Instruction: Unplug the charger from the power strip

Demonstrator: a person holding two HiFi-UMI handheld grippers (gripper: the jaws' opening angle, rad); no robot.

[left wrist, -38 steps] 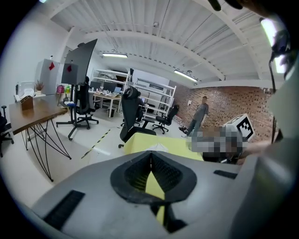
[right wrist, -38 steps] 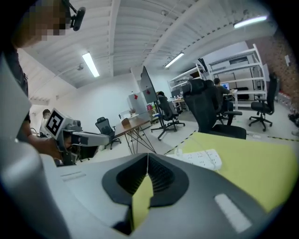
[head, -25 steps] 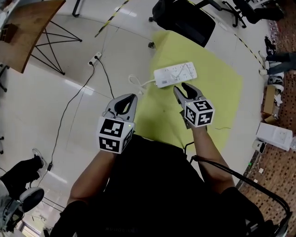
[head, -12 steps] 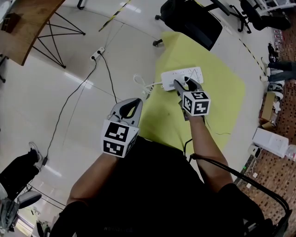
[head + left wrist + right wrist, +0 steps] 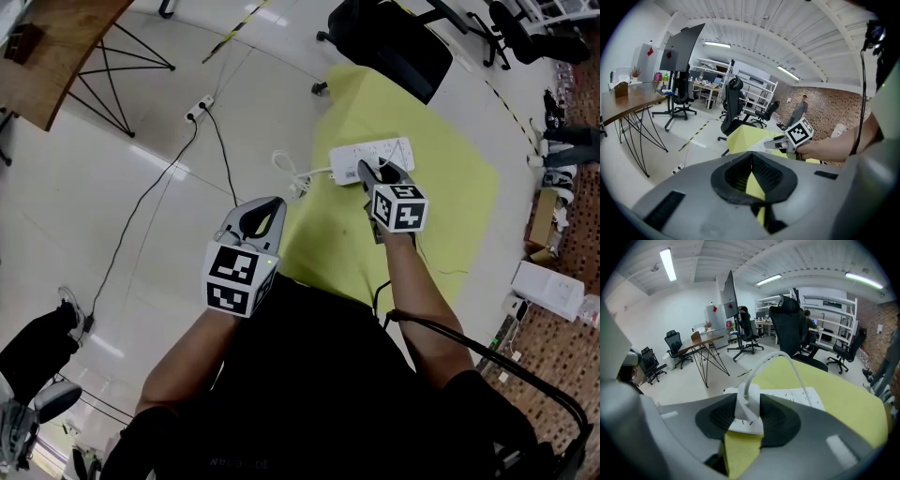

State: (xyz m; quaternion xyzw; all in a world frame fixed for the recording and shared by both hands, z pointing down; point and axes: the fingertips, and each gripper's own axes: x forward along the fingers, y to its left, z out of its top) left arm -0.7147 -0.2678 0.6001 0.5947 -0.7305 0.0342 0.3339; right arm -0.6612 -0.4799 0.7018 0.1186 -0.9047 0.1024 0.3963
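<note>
A white power strip (image 5: 375, 152) lies on a yellow-green mat (image 5: 441, 202) on the floor; its coiled white cord (image 5: 289, 173) trails off the mat's left edge. My right gripper (image 5: 380, 171) sits at the strip's near edge. In the right gripper view a white charger (image 5: 746, 405) stands plugged into the strip (image 5: 797, 397), and its cable (image 5: 787, 363) arches up and to the right. The right gripper (image 5: 747, 398) has just been closing, and its pads now press on the charger's two sides. My left gripper (image 5: 274, 201) hangs shut and empty over the mat's left edge, and shows as (image 5: 751, 155) in its own view.
A black office chair (image 5: 389, 42) stands just beyond the mat. A wooden table (image 5: 47, 56) on thin black legs is at the far left. A second socket block (image 5: 195, 112) with a black cable lies on the tiles. White boxes (image 5: 553, 281) sit at the right.
My right gripper moved forward and down onto the power strip, and its wide-open jaws closed round the charger. The left gripper stayed where it was.
</note>
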